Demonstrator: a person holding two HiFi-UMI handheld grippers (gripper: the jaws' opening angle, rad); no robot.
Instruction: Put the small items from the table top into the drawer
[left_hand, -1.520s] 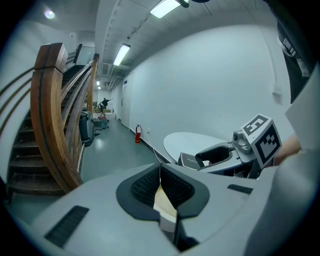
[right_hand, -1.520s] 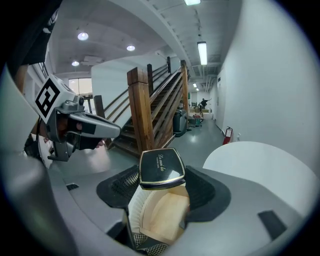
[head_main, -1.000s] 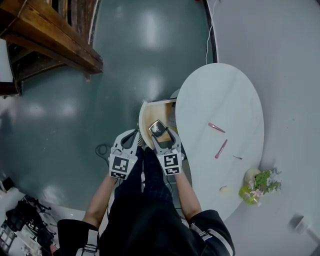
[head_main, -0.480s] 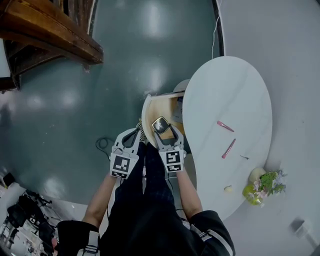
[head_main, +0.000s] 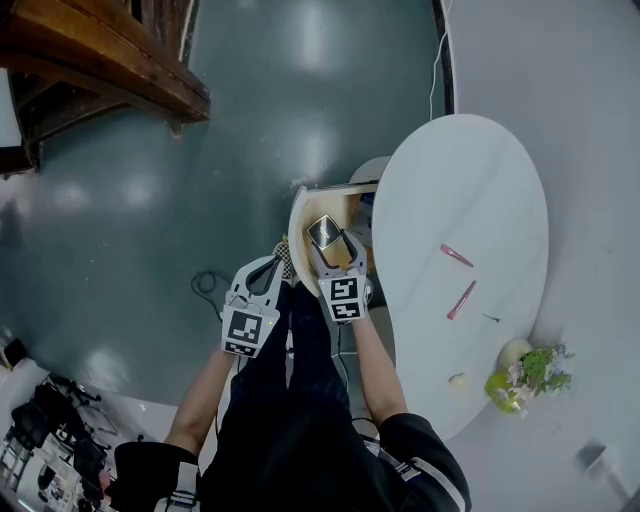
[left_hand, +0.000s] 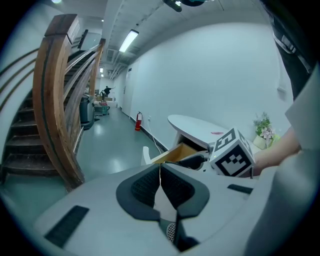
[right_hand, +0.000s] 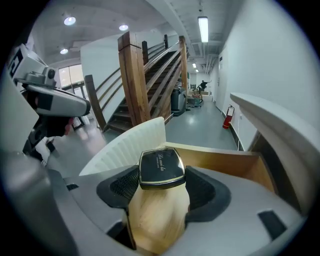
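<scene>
R gripper (head_main: 328, 241) clamped on black compact case (right_hand: 161, 168) over open drawer (head_main: 336, 203); L gripper (left_hand: 160, 176) jaws together, nothing btwn them.

My right gripper (head_main: 327, 246) reaches out over the drawer (head_main: 298, 228). Its jaws are clamped on a compact (head_main: 322, 232), held flat between the pads (right_hand: 205, 192) with the lid up. My right forearm (head_main: 375, 370) runs straight behind it, and the marker cube (head_main: 344, 298) faces up. My left gripper (head_main: 268, 270) hangs just short of the drawer's front, beside the right one, with its jaws pressed together and nothing between them. Its cube (head_main: 243, 331) faces up too, and my left forearm (head_main: 198, 405) is bare below a dark sleeve (head_main: 150, 470).
</scene>
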